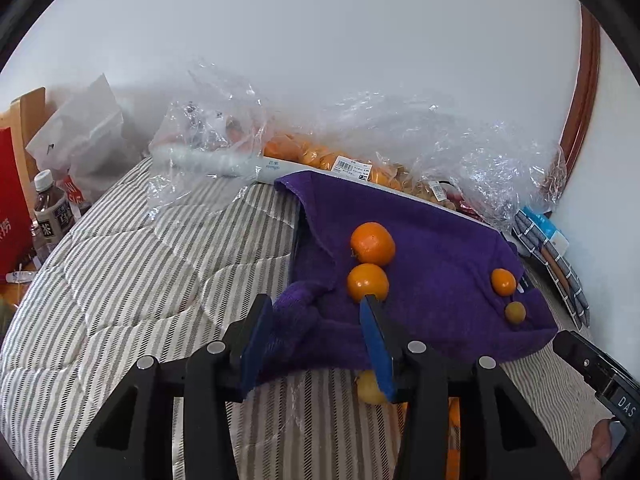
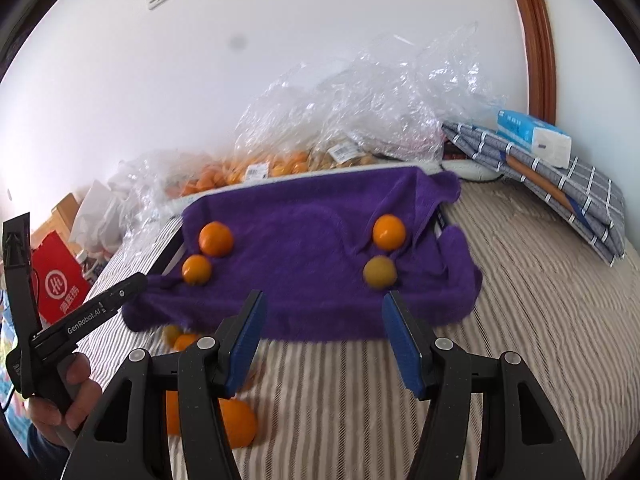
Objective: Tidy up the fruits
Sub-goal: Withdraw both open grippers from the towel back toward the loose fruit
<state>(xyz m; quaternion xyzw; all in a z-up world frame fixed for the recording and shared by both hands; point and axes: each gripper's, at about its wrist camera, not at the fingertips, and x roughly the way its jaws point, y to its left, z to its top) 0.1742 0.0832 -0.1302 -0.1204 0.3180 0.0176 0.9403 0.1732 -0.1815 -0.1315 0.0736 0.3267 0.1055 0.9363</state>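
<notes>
A purple towel (image 1: 432, 240) (image 2: 304, 232) lies over a raised box on the striped bed. On it sit two oranges at the left (image 1: 373, 243) (image 1: 367, 282), also in the right wrist view (image 2: 216, 238) (image 2: 196, 269). At the right sit an orange (image 2: 389, 232) (image 1: 503, 282) and a yellowish fruit (image 2: 379, 272) (image 1: 515, 312). My left gripper (image 1: 316, 312) is open and empty, its right fingertip just below the nearer left orange. My right gripper (image 2: 324, 304) is open and empty, in front of the towel. Loose oranges (image 2: 236, 420) (image 1: 372, 390) lie on the bed below the towel.
Clear plastic bags of oranges (image 1: 304, 152) (image 2: 256, 168) lie behind the towel by the wall. Folded checked cloth with a tissue pack (image 2: 532, 136) is at the right. A red bag (image 2: 60, 280) and bottles (image 1: 50, 208) stand at the left.
</notes>
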